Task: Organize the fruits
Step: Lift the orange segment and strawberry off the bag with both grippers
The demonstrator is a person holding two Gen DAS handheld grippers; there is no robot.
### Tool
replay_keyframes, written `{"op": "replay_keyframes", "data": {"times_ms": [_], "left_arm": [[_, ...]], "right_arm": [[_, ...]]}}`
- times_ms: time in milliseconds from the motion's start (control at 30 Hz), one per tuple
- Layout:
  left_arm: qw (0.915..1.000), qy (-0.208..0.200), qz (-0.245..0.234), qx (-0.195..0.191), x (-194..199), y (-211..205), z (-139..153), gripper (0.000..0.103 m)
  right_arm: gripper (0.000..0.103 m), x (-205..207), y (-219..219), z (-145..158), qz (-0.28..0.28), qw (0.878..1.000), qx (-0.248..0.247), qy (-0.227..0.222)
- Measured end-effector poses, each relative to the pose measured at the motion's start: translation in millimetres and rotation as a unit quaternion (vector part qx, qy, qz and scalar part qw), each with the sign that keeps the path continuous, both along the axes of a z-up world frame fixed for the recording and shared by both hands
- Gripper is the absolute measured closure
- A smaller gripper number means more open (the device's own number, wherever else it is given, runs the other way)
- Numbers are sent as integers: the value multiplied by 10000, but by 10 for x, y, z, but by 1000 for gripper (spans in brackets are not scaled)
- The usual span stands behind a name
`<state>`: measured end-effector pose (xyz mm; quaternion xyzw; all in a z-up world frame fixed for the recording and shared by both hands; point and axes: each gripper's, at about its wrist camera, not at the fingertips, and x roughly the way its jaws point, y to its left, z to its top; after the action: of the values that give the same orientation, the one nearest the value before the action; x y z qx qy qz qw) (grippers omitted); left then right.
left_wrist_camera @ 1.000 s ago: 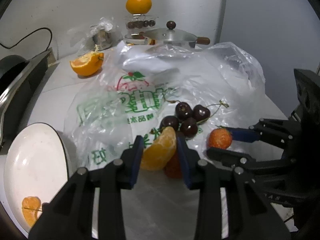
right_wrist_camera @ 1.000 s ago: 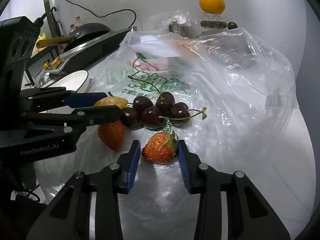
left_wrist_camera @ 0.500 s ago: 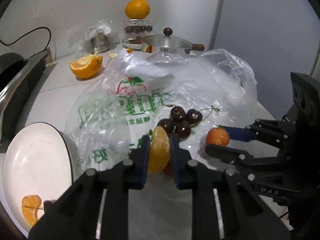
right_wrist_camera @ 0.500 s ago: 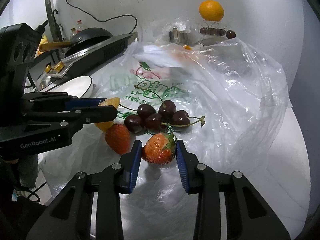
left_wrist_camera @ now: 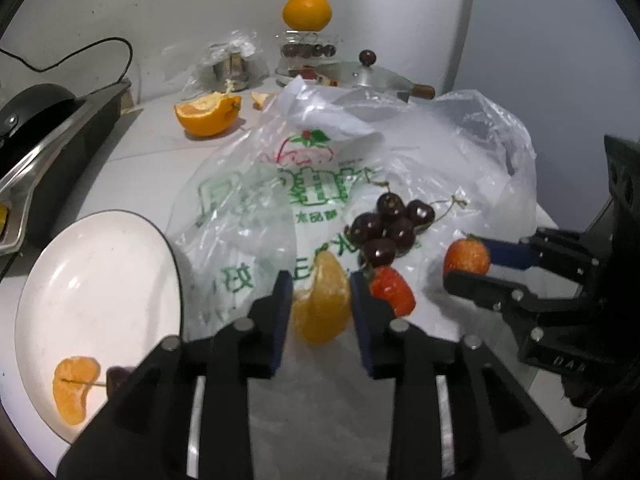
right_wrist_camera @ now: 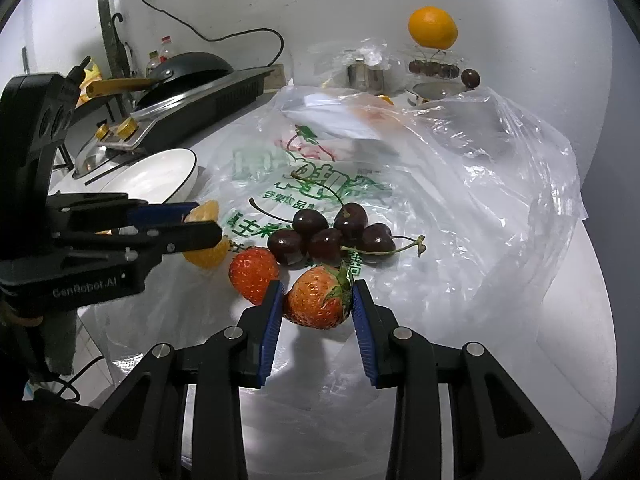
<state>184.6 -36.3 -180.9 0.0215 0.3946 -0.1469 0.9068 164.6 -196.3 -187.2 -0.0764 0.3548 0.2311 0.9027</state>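
Observation:
My left gripper [left_wrist_camera: 320, 280] holds an orange segment [left_wrist_camera: 320, 304] between its blue pads; its jaws are opening, though both pads still touch the segment. My right gripper [right_wrist_camera: 317, 286] is shut on a strawberry [right_wrist_camera: 316, 304], just above the printed plastic bag [left_wrist_camera: 280, 184]. A second strawberry [left_wrist_camera: 394, 292] lies on the bag between the two grippers. Behind it sits a cluster of dark cherries [right_wrist_camera: 328, 236]. To the left stands a white plate [left_wrist_camera: 100, 272] with another orange segment [left_wrist_camera: 74, 392] in it.
A cut half orange [left_wrist_camera: 208, 114] lies at the back of the counter. A whole orange [left_wrist_camera: 307, 10] tops a glass jar beside a metal pot lid [left_wrist_camera: 368, 76]. A stove with a black pan [right_wrist_camera: 188, 92] lines the left side.
The left jaws squeezed the segment narrow, then widened again. The left gripper drew back with it, uncovering the second strawberry. The right gripper kept its grip on the strawberry.

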Motion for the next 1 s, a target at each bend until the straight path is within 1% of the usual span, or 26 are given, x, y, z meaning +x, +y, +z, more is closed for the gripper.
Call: {"op": "replay_keyframes", "data": {"times_ms": [33, 100, 200, 267, 333, 400, 500, 533, 600, 667, 733, 900, 1000], "left_arm": [[10000, 1, 12, 57, -16, -6, -14, 64], [9999, 32, 63, 144, -47, -7, -61, 53], [9997, 199, 96, 145, -77, 15, -161, 52], [9996, 221, 71, 186, -93, 17, -200, 53], [9996, 186, 24, 234, -113, 4, -205, 54], [9993, 133, -39, 343, -136, -34, -198, 59], [9983, -18, -128, 570, -209, -109, -188, 60], [9972, -113, -192, 710, -246, -151, -193, 61], [9954, -171, -305, 894, -273, -205, -218, 63], [9934, -197, -441, 1039, -305, -253, -255, 65], [9916, -317, -522, 1144, -353, -293, -252, 65], [9929, -277, -534, 1028, -336, -257, -253, 68], [9949, -209, -487, 854, -308, -209, -235, 71]], "right_arm": [[67, -1, -1, -2, -3, 10000, -3, 5], [67, -2, 0, -4, -4, 10000, -17, 16], [67, -9, -11, -20, -24, 10000, -24, 32], [67, -10, -21, -23, -36, 10000, -28, 40], [67, -18, -27, -26, -42, 10000, -24, 42], [67, -18, -28, -27, -48, 10000, -24, 41], [67, -22, -33, -30, -46, 10000, -17, 49], [67, -23, -34, -34, -48, 10000, -16, 54], [67, -26, -41, -50, -49, 10000, -12, 77], [67, -40, -40, -58, -45, 10000, -8, 82], [67, -51, -49, -62, -46, 9999, 5, 90], [67, -64, -63, -84, -51, 9999, -4, 125], [67, -73, -60, -84, -59, 9999, -8, 134]]}}
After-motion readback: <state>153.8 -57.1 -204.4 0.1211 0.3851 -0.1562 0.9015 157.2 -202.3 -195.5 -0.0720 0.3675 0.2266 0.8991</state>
